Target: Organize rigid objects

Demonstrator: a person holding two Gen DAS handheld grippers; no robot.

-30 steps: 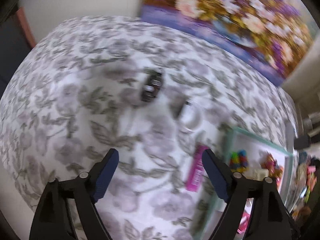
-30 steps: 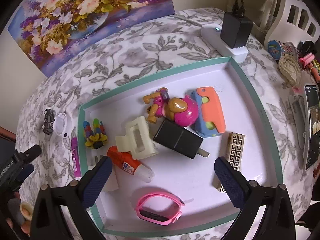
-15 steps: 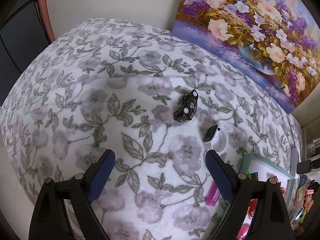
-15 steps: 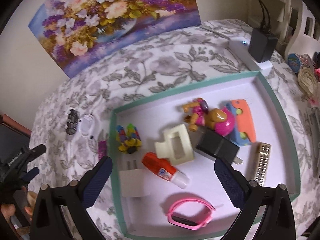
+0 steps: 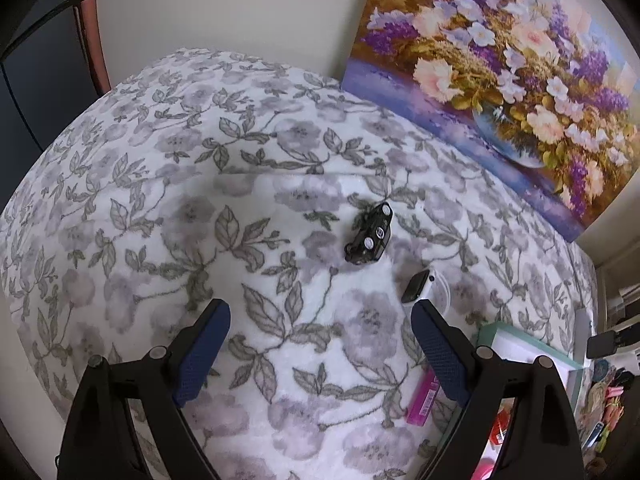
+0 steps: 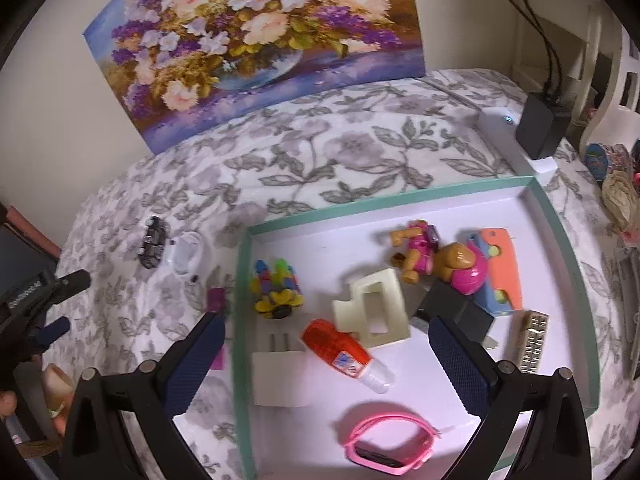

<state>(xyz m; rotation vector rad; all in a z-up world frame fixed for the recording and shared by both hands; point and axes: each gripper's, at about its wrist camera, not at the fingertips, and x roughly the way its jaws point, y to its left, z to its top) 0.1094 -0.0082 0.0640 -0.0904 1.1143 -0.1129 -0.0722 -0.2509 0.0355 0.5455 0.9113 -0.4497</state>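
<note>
Left tool: the left tool hangs over the grey-and-white floral cloth covering the desk, its blue-padded fingers spread wide apart with nothing between them.
Toy car: a small black toy car with white wheels lies on the cloth ahead of the left tool, clear of both fingers.
Smartwatch: a white-strapped smartwatch with a dark square face sits just right of the car, near the left tool's right fingertip but apart from it.
Pink packet: a flat magenta packet lies on the cloth just beside the tray's left wall.
Tray: a shallow white tray with a teal rim lies on the cloth to the right of the loose items.
Tray contents: a multicoloured flower hair clip, a white plug adapter, an orange-capped glue bottle, a cream claw hair clip, a pink-and-tan puppy figure, a black charger block, an orange-and-blue toy case, a gold patterned barrette and a pink band watch.
Right tool: the right tool hovers above the tray's near-left part, fingers wide apart and holding nothing.
Backdrop: a painted canvas of flowers leans on the wall behind the desk.
</note>
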